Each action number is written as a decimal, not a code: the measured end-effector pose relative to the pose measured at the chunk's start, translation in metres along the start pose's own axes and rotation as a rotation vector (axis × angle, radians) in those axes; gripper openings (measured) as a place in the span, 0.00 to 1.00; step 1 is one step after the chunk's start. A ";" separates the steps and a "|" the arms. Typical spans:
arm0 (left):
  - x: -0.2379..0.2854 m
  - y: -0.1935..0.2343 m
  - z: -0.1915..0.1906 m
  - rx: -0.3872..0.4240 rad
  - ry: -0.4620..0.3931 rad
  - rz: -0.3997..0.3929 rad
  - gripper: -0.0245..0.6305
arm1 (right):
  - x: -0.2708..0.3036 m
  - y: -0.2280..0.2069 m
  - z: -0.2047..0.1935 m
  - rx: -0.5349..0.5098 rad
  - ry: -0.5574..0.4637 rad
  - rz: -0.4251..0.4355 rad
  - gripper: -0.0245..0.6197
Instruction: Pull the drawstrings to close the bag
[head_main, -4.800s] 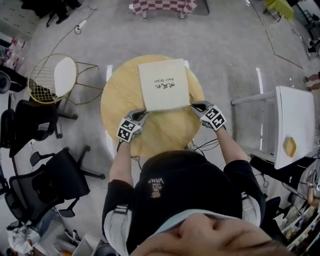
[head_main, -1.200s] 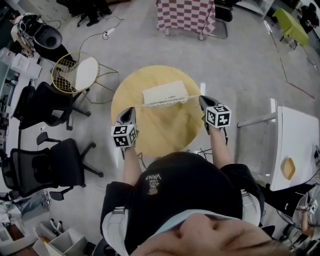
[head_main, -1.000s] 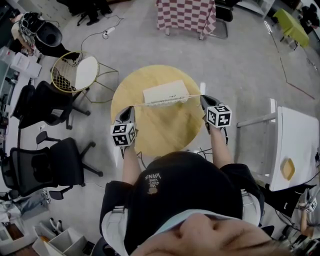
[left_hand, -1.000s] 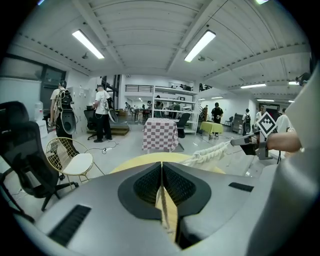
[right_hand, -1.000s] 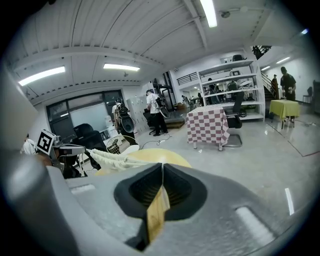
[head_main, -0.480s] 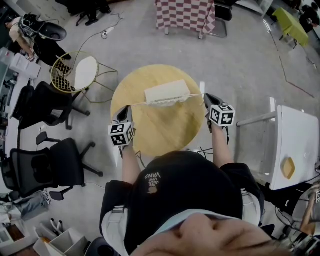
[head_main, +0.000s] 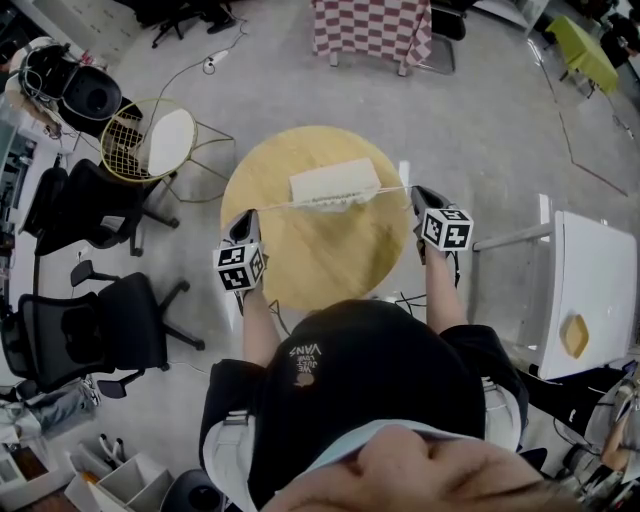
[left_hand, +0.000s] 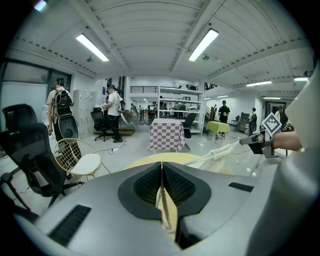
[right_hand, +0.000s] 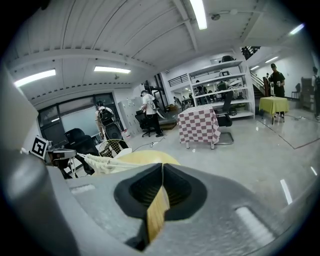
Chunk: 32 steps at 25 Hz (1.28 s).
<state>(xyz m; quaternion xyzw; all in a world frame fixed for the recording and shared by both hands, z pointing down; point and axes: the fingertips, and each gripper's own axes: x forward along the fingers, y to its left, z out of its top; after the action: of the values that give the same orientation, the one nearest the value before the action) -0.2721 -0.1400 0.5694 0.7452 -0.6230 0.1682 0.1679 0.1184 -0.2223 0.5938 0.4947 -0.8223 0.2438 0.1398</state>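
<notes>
One bag (head_main: 335, 180), two drawstrings (head_main: 272, 207) (head_main: 395, 190), two tongs (head_main: 247, 215) (head_main: 418, 192), one round table (head_main: 320, 262)

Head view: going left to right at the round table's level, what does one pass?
wire chair → left claw, shut on the drawstring → bag → right claw, also shut on it → white table

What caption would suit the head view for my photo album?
Left gripper and right gripper hold the white drawstrings of a cream cloth bag taut over a round wooden table.
</notes>
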 end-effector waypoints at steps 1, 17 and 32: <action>0.000 0.001 0.000 0.001 -0.001 0.004 0.07 | 0.000 -0.001 -0.001 0.001 -0.001 -0.001 0.04; -0.005 0.014 0.001 -0.008 -0.007 0.015 0.07 | -0.005 -0.013 0.000 0.027 -0.009 -0.029 0.04; -0.007 0.032 -0.009 -0.082 -0.002 0.026 0.06 | -0.010 -0.024 -0.008 0.034 0.005 -0.055 0.04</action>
<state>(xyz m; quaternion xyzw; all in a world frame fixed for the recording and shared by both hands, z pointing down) -0.3048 -0.1346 0.5756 0.7298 -0.6391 0.1437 0.1956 0.1440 -0.2203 0.6020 0.5190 -0.8038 0.2550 0.1399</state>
